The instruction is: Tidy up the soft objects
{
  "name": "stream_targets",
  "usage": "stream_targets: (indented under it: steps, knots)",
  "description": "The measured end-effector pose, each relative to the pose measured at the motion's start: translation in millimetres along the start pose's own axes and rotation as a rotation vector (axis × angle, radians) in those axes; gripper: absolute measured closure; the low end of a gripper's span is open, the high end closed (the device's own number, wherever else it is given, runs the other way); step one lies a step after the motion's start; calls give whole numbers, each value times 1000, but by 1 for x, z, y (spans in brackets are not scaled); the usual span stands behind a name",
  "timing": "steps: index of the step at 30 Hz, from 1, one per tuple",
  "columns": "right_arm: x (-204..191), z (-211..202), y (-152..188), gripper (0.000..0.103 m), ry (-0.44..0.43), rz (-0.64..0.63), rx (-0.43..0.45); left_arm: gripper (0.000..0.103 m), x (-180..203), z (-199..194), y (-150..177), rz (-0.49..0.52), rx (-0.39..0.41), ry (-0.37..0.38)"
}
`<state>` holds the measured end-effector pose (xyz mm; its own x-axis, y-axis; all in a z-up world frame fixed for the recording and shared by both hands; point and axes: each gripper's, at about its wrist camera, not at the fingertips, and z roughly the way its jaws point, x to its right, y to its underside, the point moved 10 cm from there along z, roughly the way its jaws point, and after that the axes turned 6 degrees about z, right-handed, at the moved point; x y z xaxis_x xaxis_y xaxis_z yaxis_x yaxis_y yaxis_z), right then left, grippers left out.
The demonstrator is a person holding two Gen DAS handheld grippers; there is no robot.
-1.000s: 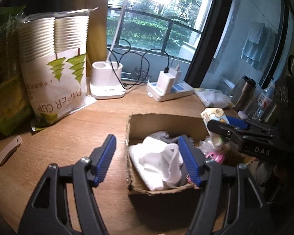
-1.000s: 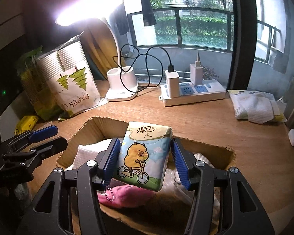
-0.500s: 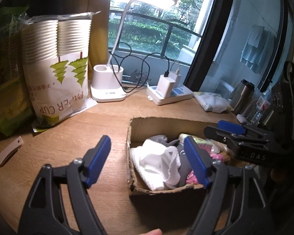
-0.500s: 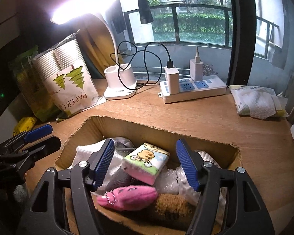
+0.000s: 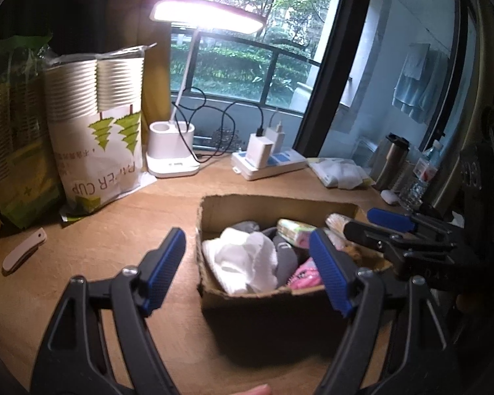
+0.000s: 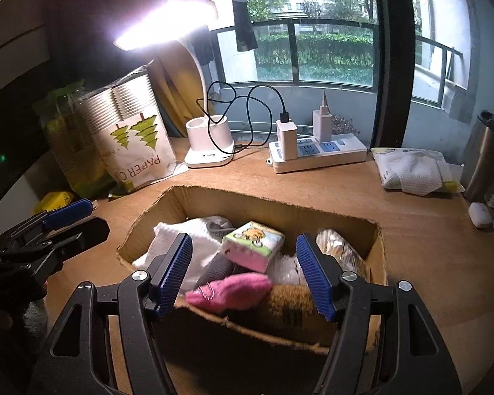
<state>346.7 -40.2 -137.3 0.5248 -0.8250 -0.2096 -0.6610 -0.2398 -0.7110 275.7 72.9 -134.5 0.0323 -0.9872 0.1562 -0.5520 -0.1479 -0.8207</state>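
Note:
A cardboard box (image 6: 266, 205) sits on the wooden table and holds soft things: a tissue pack (image 6: 253, 245) with a cartoon animal, a white cloth (image 6: 178, 235), a pink plush (image 6: 230, 291), a grey sock (image 6: 215, 268) and a brown fuzzy item (image 6: 289, 301). My right gripper (image 6: 245, 275) is open and empty above the box's near side. My left gripper (image 5: 247, 268) is open and empty, in front of the box (image 5: 273, 202). The white cloth (image 5: 243, 258) and tissue pack (image 5: 294, 230) show there too.
A lit desk lamp (image 6: 207, 146), a power strip (image 6: 317, 156) with chargers and a bag of paper cups (image 6: 128, 138) stand behind the box. A wipes pack (image 6: 411, 171) and a metal flask (image 6: 485, 159) are at the right. A folded knife (image 5: 23, 253) lies at the left.
My right gripper opened and let go of the tissue pack, which now lies in the box. Both grippers have drawn back and up from the box.

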Motion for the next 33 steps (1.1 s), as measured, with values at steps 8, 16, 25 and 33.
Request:
stream_targets:
  steps: [8, 16, 25, 33]
  knots:
    - [-1, -23, 20, 34, 12, 5, 9, 24, 16, -15, 11, 14, 3, 20]
    - [-2, -43, 36, 34, 23, 13, 27, 24, 28, -34, 23, 30, 11, 29]
    - [-7, -72, 50, 34, 43, 5, 67, 23, 40, -61, 30, 55, 41, 27]
    - [-9, -108, 57, 32, 109, -16, 143, 6, 49, -91, 30, 84, 94, 17]
